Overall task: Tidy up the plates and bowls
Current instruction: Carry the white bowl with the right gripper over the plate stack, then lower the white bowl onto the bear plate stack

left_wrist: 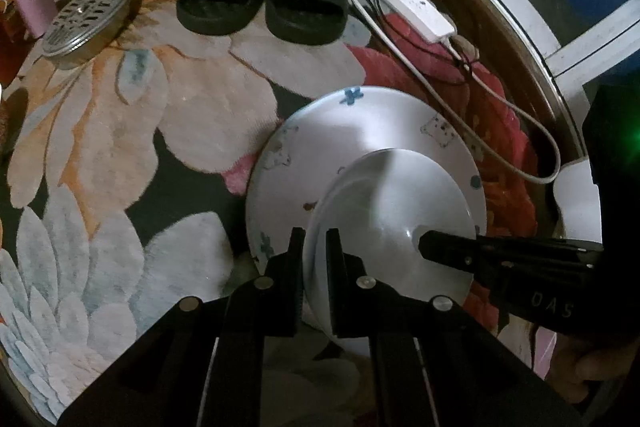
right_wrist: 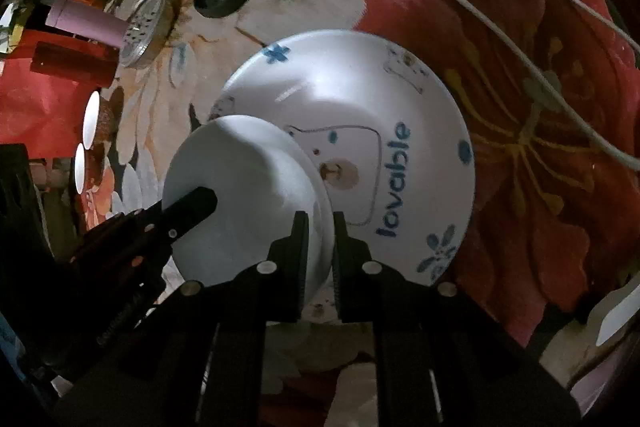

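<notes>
Clearly you had both grippers clamped on the plain white bowl (left_wrist: 384,223): the left gripper (left_wrist: 316,239) pinched its near rim, the right gripper (right_wrist: 320,223) the opposite rim. It hung over the printed plate (right_wrist: 400,115), just ahead of your fingertips. I judged it stiff, glazed, slippery and breakable, so the rim was your surest hold

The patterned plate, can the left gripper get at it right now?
Probably not yet. The left gripper is shut on the rim of the white bowl, which the right gripper also grips, and that bowl hangs over the patterned plate.
</notes>
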Tool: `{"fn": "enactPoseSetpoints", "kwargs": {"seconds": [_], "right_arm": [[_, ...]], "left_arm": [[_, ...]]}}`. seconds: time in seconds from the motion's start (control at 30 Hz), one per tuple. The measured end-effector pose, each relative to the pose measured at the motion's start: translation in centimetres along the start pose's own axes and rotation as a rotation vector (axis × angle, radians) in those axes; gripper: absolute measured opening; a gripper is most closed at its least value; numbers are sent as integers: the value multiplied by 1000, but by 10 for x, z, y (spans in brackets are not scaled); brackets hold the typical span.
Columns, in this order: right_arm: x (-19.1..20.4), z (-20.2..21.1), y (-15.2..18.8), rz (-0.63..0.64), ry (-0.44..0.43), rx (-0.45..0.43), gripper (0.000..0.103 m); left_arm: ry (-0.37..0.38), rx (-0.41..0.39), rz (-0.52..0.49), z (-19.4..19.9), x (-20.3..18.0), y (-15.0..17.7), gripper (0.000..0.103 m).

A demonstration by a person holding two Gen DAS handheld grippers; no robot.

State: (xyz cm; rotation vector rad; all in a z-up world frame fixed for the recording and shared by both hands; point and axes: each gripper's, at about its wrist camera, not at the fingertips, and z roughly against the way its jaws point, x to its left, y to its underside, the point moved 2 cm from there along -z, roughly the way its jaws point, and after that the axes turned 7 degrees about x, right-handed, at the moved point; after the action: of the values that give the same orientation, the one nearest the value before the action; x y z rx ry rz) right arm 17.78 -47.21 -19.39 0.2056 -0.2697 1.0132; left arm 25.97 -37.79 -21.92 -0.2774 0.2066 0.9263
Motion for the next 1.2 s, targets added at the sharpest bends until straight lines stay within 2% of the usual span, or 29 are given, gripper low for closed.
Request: {"fn": "enactPoseSetpoints", "kwargs": {"seconds": [0.37,0.97,1.07,1.2], "right_arm": [[-7,-16,3,-14,6,63,11],[-3,-13,2,-22,16,62,14],[0,-6,-1,-5,32,44,14],[7,8,-6,28,63,-10,18]], "left_arm": [[-11,39,-13,-12,-3,6,8],[2,45,-10,-9,-2,9,8],[18,27,-10,1,-1,9,17],[30,-24,-8,21,5,9,45]]}}
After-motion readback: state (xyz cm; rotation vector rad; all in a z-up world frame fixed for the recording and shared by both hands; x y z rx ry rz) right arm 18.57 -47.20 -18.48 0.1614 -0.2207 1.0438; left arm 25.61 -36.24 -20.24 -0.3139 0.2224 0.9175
